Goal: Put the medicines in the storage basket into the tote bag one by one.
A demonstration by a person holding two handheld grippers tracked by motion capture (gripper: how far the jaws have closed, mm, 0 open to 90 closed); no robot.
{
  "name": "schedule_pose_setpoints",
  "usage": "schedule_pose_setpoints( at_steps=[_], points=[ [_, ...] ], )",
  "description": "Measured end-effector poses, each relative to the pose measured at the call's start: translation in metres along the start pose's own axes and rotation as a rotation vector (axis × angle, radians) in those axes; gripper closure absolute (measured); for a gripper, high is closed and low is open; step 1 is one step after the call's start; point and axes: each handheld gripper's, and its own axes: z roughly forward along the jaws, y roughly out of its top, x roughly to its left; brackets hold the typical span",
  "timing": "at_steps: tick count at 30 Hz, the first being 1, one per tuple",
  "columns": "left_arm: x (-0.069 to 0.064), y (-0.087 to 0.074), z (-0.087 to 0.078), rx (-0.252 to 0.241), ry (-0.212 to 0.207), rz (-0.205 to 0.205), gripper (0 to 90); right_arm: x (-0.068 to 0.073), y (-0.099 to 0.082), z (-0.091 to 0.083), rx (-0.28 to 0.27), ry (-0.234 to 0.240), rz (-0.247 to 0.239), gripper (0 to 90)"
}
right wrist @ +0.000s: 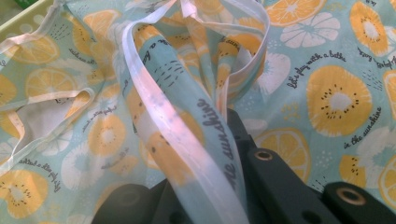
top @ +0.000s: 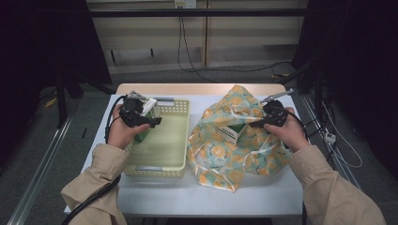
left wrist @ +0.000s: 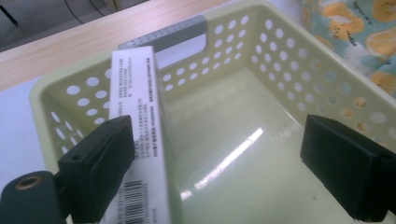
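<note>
A tall green and white carton (top: 146,108) stands against the left wall of a pale yellow perforated basket (top: 181,140). My left gripper (top: 149,118) hangs over it. In the left gripper view the carton (left wrist: 140,107) leans on the left jaw, while the other jaw stands far off, so my left gripper (left wrist: 219,158) is open. My right gripper (top: 259,123) is shut on the rim of a citrus-print cloth bag (top: 244,105). In the right gripper view the bag's hemmed edge (right wrist: 187,140) runs out from between the closed jaws. A second carton (top: 232,133) shows in the bag's mouth.
The basket (left wrist: 280,51) has a grey handle (left wrist: 173,35) at its far end, and the rest of its floor is bare. Basket and bag lie side by side on a white table (top: 197,197). Cables trail from both grippers off the table's sides.
</note>
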Motion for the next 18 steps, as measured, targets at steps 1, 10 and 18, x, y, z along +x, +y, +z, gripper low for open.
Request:
schedule_pose_setpoints(
  at_steps=[1,10,18],
  points=[
    [0.001,0.0,0.0,-0.004,0.006,0.0,10.3,0.0,0.0,0.0,0.0,0.0,0.0,89.3],
    [0.016,-0.01,-0.002,0.034,0.05,-0.037,14.2,-0.002,-0.001,-0.002,-0.002,0.002,0.004,89.3],
    [0.015,-0.017,0.005,0.1,0.078,-0.035,48.0,-0.003,-0.003,0.0,-0.004,0.004,0.011,89.3]
  ],
)
